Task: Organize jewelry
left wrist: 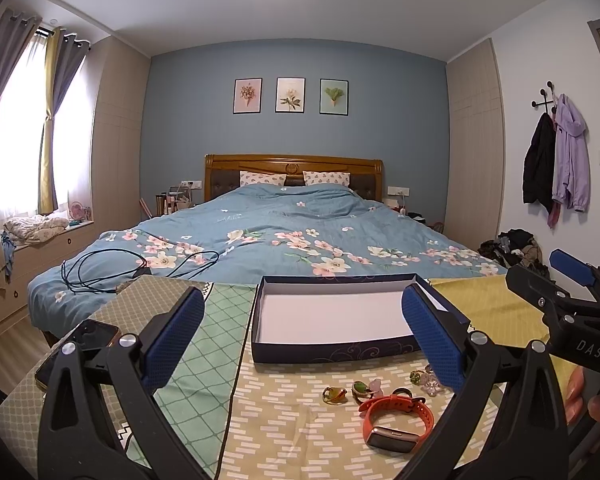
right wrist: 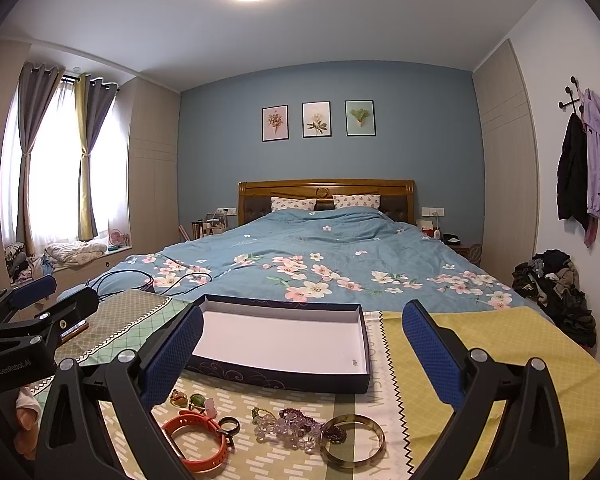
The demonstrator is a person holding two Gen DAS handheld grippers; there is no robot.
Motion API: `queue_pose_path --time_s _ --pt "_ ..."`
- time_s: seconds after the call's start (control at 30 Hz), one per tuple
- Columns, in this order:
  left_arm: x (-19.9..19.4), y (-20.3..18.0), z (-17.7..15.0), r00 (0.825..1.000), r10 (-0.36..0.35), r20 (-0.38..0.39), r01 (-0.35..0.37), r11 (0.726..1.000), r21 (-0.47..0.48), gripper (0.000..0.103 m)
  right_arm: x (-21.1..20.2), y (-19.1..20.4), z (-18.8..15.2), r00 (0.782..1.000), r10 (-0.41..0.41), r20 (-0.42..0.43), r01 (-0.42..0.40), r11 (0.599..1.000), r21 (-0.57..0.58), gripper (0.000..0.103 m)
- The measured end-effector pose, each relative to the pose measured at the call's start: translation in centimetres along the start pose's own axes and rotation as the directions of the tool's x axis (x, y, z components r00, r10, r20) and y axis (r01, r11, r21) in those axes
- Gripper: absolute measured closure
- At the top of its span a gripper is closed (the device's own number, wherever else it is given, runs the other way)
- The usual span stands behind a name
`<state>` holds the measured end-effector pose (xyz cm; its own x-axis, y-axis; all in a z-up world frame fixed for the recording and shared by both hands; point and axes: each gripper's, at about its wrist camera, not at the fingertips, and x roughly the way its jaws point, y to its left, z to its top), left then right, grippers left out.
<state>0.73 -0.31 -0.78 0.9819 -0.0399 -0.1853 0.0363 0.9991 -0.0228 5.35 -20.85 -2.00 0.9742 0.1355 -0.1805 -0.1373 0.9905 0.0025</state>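
Observation:
A shallow navy box (left wrist: 332,350) with a white inside lies open on the patterned tablecloth, with nothing in it. In front of it lie an orange-strapped watch (left wrist: 396,416), two green-stone rings (left wrist: 334,394) and clear beads (left wrist: 430,384). My left gripper (left wrist: 306,336) is open above the cloth, short of the box. The right wrist view shows the box (right wrist: 276,376), the watch (right wrist: 198,440), a purple bead bracelet (right wrist: 296,426), a brownish bangle (right wrist: 352,442) and a dark ring (right wrist: 230,426). My right gripper (right wrist: 304,356) is open above them, holding nothing.
A phone (left wrist: 80,344) lies on the cloth at the left. Beyond the table's far edge is a bed with a blue floral cover (left wrist: 300,236) and black cables (left wrist: 112,268). A hand (left wrist: 580,392) holds the right gripper's handle. Clothes are piled at the right wall (right wrist: 552,292).

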Motion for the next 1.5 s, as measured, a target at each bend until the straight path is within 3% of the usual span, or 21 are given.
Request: queue_pose_path --time_s 0.47,0.7,0.9,1.1,1.23,1.3,1.5 --pt "0.9 0.0 -0.4 0.999 -0.019 -0.043 0.019 1.0 -0.001 0.006 0.2 -0.2 -0.2 1.0 0.009 -0.021 -0.009 1.0 -0.006 0.007" --pt "3.4 -0.7 -1.7 0.983 -0.068 -0.17 0.076 0.996 0.042 0.006 2.4 -1.4 -1.5 0.982 0.025 -0.186 -0.028 1.0 -0.012 0.007" --pt "5.9 -1.6 -3.9 0.945 -0.124 -0.301 0.155 0.985 0.08 0.008 4.6 -3.0 -4.2 0.925 0.039 -0.377 -0.045 0.999 -0.007 0.023" --pt "8.6 -2.2 -5.8 0.895 -0.193 -0.401 0.243 0.967 0.076 0.026 6.4 -4.8 -6.1 0.86 0.047 -0.509 -0.036 0.999 0.031 0.041" --pt "10.0 -2.5 -6.5 0.849 -0.243 -0.469 0.295 0.955 0.038 0.047 7.3 -5.8 -6.3 0.837 0.041 -0.546 -0.023 0.999 0.04 0.043" --pt "10.3 -2.7 -6.8 0.823 -0.271 -0.5 0.321 0.947 0.015 0.05 7.7 -6.1 -6.2 0.828 0.035 -0.559 -0.016 0.999 0.038 0.043" --pt "10.8 -3.8 -7.5 0.789 -0.293 -0.539 0.361 0.932 0.022 0.056 8.7 -6.8 -6.6 0.8 0.04 -0.598 -0.014 0.999 0.048 0.044"
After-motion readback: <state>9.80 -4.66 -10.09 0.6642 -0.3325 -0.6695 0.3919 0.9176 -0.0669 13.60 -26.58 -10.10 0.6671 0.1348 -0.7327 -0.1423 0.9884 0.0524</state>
